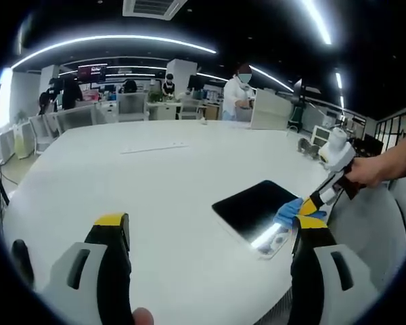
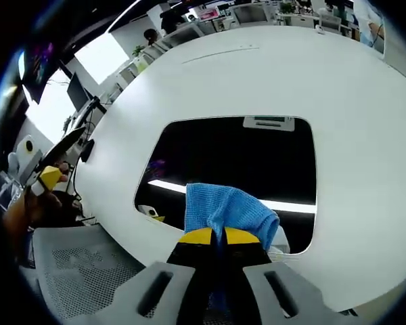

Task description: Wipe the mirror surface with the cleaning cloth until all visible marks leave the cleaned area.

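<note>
A dark rectangular mirror [image 1: 252, 206] [image 2: 243, 152] lies flat on the white table [image 1: 162, 183] [image 2: 271, 74], close to its edge. In the right gripper view my right gripper [image 2: 218, 235] is shut on a blue cleaning cloth [image 2: 224, 206], which rests on the mirror's near part, beside a bright reflected light strip. The left gripper view shows that right gripper [image 1: 319, 198] coming in from the right, with the cloth [image 1: 289, 211] at the mirror's corner. My left gripper [image 1: 212, 227] stands wide open above the table with nothing between its fingers, left of the mirror.
A hand [image 1: 367, 169] holds the right gripper. A grey mesh chair [image 2: 81, 271] stands at the table edge below the mirror. Across the room are desks, chairs [image 1: 74, 116] and several people [image 1: 240, 91]. A thin strip [image 1: 154, 147] lies on the table's far side.
</note>
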